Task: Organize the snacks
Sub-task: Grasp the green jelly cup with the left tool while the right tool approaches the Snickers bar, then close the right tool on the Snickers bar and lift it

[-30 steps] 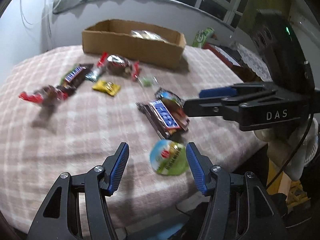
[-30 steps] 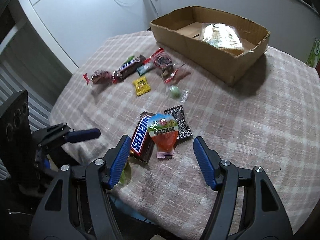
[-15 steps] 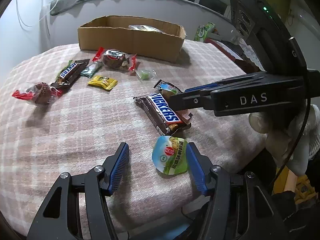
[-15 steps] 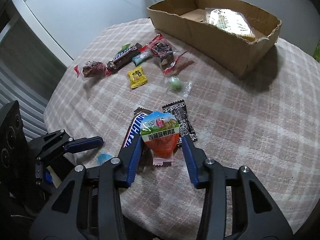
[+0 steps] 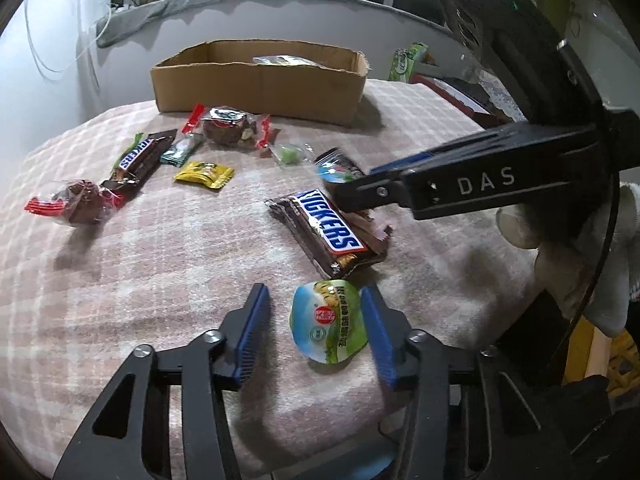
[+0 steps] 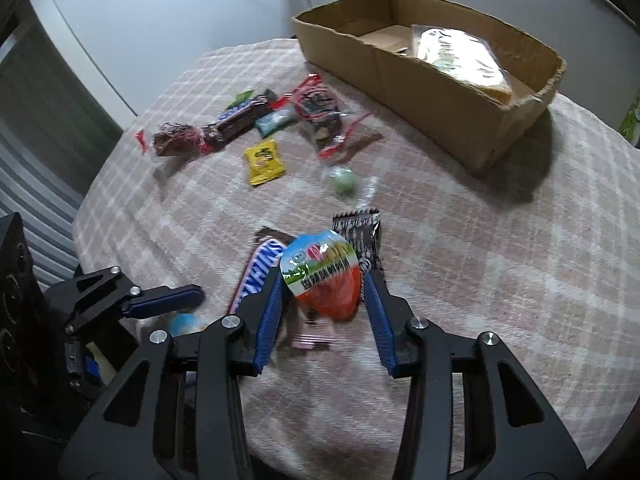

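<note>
The orange snack pouch (image 6: 322,280) lies on the Snickers bar (image 6: 256,270), well in front of the cardboard box (image 6: 432,92) on the bench (image 6: 500,280). I think it may slip when lifted, because the wrapper is smooth. The right gripper (image 6: 322,314) has its fingers pressed on the pouch. The left gripper (image 5: 316,334) is closing around the green pouch (image 5: 330,326): one finger touches it and the other stands apart.

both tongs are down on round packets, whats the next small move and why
Probably finish closing the left tongs, whose jaws are closing. The green packet lies between them on the cloth, touching only one pad, with a gap at the other. The right tongs already clamp the orange packet, so both could then lift toward the box.
</note>
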{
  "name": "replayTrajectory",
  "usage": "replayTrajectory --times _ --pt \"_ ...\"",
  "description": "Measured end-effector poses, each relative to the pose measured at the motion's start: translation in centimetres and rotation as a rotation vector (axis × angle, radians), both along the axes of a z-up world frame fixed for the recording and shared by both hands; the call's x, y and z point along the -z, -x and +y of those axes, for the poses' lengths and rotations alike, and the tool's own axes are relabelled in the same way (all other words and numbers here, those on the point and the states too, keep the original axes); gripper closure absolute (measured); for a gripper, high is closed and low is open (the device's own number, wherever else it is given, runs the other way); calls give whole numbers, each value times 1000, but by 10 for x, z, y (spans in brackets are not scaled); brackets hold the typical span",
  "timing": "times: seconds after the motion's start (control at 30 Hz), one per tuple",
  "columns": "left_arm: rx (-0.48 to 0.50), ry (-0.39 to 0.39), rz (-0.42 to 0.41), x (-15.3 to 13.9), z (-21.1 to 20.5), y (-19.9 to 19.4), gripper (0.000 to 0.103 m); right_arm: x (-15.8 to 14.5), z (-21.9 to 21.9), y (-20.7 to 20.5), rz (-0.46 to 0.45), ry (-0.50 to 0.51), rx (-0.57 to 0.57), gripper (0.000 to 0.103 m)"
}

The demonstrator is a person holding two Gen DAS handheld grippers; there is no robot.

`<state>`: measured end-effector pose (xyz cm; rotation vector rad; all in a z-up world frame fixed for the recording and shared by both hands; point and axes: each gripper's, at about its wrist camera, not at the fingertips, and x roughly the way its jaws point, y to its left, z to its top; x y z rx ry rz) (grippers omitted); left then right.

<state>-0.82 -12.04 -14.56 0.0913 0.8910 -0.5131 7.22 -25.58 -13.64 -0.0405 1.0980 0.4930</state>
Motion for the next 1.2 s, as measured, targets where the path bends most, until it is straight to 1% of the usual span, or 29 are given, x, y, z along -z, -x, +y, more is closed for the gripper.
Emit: replayTrajectory --times 0.07,0.17,0.2,0.3,0.33,0.47,0.57,0.63,0.73,0.87,0.93,1.07,1.17,1.2 --pt "-2 2 -4 0 2 -1 62 3 -4 -2 12 -3 10 60" --pt "-6 3 -13 1 4 -3 65 3 -10 -3 21 -37 16 60" --pt "-9 5 -14 1 5 -3 66 2 -10 -3 12 -22 16 60" --pt "-14 3 -19 1 7 -4 68 3 -9 -4 -47 109 43 60" --pt "-16 2 -20 1 8 -4 69 3 -10 -5 -56 132 55 60" --pt "-25 6 -18 1 13 -5 73 -5 -11 -2 -64 90 53 60" --pt "-31 9 -20 1 16 -5 74 -15 -4 9 -79 47 17 60" --pt "-32 12 -21 1 17 -5 74 -18 3 15 -64 16 -14 60" --pt "-34 17 -23 1 19 -5 74 -16 13 20 -43 7 -48 60" --pt "-43 21 -22 1 25 -4 75 -4 25 14 40 -35 -52 60" --pt "-48 24 -22 1 29 -4 75 3 28 9 62 -30 -38 60" --pt "-56 29 -24 1 35 -5 75 5 36 3 63 -17 -45 60" --pt "-46 27 -22 0 37 -4 75 9 48 0 57 18 -62 60" --pt "-49 27 -22 0 37 -3 73 9 50 0 49 35 -71 60"
